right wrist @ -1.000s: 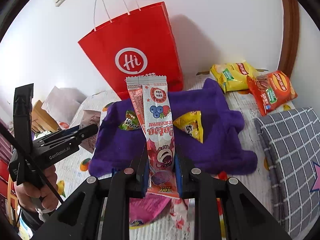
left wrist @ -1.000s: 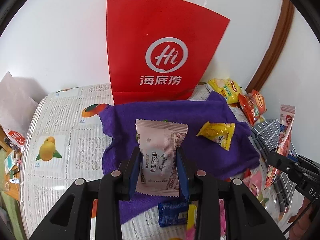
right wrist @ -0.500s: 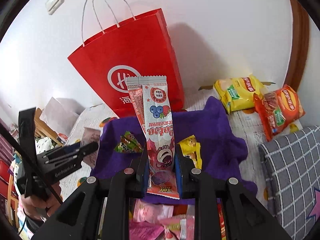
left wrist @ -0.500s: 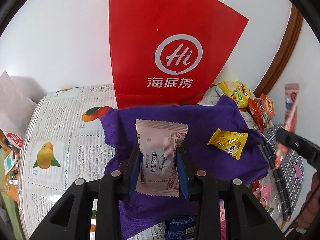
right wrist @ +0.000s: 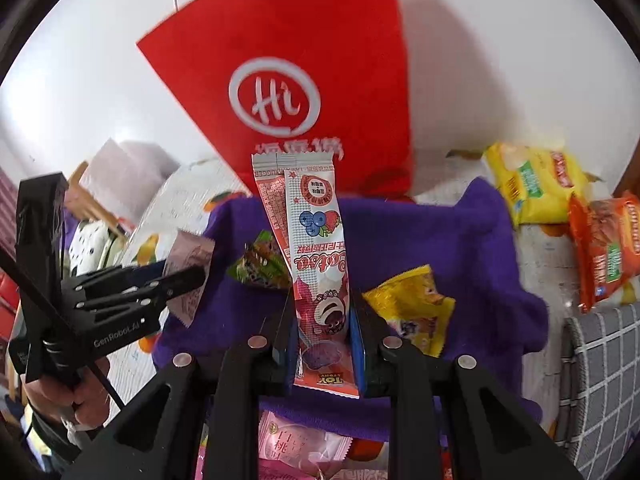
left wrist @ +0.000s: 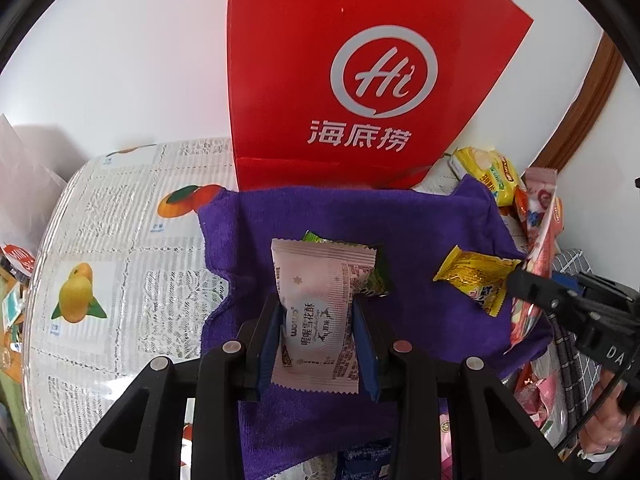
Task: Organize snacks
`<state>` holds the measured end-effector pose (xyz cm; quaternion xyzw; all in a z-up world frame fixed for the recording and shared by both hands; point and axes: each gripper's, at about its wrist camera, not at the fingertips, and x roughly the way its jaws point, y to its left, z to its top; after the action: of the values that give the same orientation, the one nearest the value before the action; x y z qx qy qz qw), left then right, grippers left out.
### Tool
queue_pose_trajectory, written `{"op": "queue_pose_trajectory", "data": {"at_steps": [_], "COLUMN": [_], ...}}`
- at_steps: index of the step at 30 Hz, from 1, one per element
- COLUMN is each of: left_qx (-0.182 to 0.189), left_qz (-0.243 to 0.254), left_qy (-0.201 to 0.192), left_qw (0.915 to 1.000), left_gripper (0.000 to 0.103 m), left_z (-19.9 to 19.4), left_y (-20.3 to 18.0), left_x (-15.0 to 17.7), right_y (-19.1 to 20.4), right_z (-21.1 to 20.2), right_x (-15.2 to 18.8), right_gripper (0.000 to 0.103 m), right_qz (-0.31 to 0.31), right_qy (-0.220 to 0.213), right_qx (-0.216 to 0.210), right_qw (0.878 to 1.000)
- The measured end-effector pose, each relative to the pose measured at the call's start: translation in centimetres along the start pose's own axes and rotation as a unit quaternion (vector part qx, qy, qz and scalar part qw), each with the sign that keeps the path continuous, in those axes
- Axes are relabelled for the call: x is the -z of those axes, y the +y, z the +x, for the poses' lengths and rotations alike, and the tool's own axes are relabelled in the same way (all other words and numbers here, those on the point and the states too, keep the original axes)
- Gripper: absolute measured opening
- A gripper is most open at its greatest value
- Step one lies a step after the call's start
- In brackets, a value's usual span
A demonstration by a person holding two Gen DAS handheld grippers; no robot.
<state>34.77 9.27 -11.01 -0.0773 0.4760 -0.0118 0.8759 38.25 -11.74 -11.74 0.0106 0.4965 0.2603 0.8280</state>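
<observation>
My left gripper (left wrist: 319,334) is shut on a pale pink snack packet (left wrist: 320,308), held above the purple towel (left wrist: 420,232). My right gripper (right wrist: 323,340) is shut on a long pink-and-white stick packet (right wrist: 318,264), also above the purple towel (right wrist: 420,240). A yellow candy packet (left wrist: 476,280) and a green candy packet (left wrist: 376,276) lie on the towel; they also show in the right wrist view, yellow (right wrist: 412,308) and green (right wrist: 260,264). A red paper bag (left wrist: 360,80) stands behind the towel against the wall. The left gripper body (right wrist: 120,300) shows at the left of the right wrist view.
Yellow (right wrist: 536,184) and orange (right wrist: 608,248) chip bags lie at the back right. A grey checked cushion (right wrist: 600,380) is at the right. Pink snack packets (right wrist: 296,448) lie near the front edge. The table has a fruit-print cover (left wrist: 120,240).
Both grippers moved forward towards the red bag with their packets still held. The bag looms larger, and the right gripper now sits close beside the yellow packet.
</observation>
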Motion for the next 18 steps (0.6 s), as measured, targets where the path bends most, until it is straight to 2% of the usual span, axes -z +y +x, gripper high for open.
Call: {"op": "queue_pose_trajectory", "data": {"at_steps": [10,18], "left_qx": [-0.010,-0.015], "left_qz": [-0.022,-0.022], "left_qy": [0.021,0.026], "left_qw": [0.9995,0.9993], "left_gripper": [0.033,0.033], "left_z": [1.3,1.9], "left_y": [0.8,0.8], "left_x": [0.5,0.6], "right_y": [-1.4,-1.3], "right_z": [3.1,4.1], "right_x": [1.0,0.9], "right_gripper": [0.022,0.024], "right_qz": [0.000,0.004], "right_qy": [0.056,0.072], "right_qx": [0.013,0.006], "right_qw": [0.998,0.997]}}
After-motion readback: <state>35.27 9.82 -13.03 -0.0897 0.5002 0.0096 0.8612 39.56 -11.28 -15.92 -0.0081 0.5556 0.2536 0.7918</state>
